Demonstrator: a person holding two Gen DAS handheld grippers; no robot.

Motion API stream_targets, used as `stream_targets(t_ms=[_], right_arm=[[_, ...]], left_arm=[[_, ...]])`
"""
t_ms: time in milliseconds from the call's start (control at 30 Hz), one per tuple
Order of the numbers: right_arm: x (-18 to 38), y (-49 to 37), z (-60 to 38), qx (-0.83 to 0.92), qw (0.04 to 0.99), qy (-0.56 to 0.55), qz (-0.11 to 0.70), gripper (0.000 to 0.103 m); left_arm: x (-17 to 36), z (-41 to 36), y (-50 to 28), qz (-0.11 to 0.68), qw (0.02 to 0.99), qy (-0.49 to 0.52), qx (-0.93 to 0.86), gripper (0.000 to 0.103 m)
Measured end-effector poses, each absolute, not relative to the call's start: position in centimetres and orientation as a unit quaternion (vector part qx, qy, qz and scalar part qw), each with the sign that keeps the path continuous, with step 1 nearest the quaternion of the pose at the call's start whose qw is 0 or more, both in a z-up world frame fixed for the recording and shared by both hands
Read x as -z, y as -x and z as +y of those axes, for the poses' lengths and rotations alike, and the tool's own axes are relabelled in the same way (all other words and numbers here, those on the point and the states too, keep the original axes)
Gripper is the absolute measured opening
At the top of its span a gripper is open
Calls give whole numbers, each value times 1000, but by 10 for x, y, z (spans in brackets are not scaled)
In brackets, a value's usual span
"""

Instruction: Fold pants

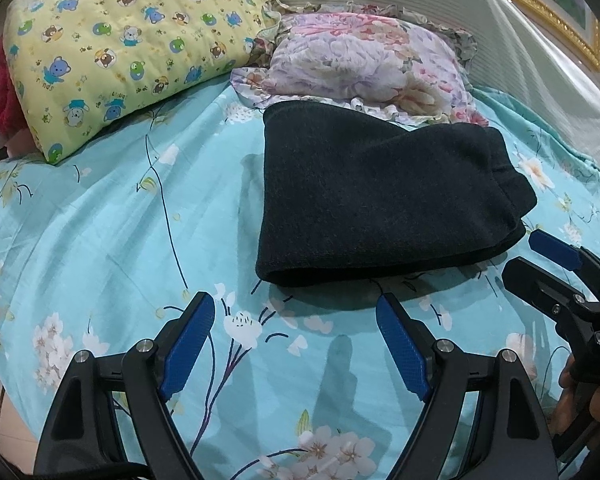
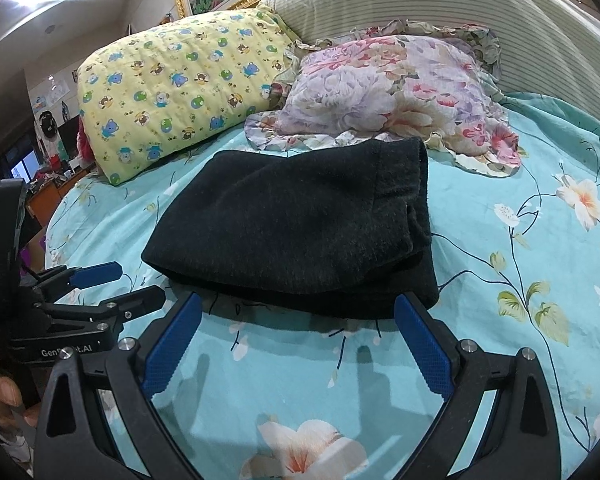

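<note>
Your bed carries the folded pants, far edge touching the flowered pillow, yellow pillow beside. Your left tool and right tool gape empty, just short of the pants.

The pants look like matt, fuzzy knit cloth; the bedsheet is smooth printed fabric, perhaps cotton.

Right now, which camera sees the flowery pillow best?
The right wrist view: the flowery pillow shows whole there, ruffled edges included, behind the folded black pants. In the left wrist view the pillow sits farther back, and the pants cover its near edge.
</note>
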State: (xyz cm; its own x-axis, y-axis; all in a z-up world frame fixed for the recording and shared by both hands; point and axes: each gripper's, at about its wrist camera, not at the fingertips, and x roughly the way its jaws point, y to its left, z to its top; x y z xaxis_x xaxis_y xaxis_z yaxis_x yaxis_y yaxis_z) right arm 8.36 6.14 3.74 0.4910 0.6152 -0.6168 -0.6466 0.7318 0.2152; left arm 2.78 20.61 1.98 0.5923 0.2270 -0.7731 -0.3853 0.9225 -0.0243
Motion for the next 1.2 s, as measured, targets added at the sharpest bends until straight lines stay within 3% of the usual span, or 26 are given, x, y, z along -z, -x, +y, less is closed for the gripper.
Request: stream_targets(t_ms=[1200], right_arm=[[-34, -87, 63, -364, 861, 22, 355, 97]], left_arm=[[-21, 206, -29, 418, 887, 91, -171, 84]])
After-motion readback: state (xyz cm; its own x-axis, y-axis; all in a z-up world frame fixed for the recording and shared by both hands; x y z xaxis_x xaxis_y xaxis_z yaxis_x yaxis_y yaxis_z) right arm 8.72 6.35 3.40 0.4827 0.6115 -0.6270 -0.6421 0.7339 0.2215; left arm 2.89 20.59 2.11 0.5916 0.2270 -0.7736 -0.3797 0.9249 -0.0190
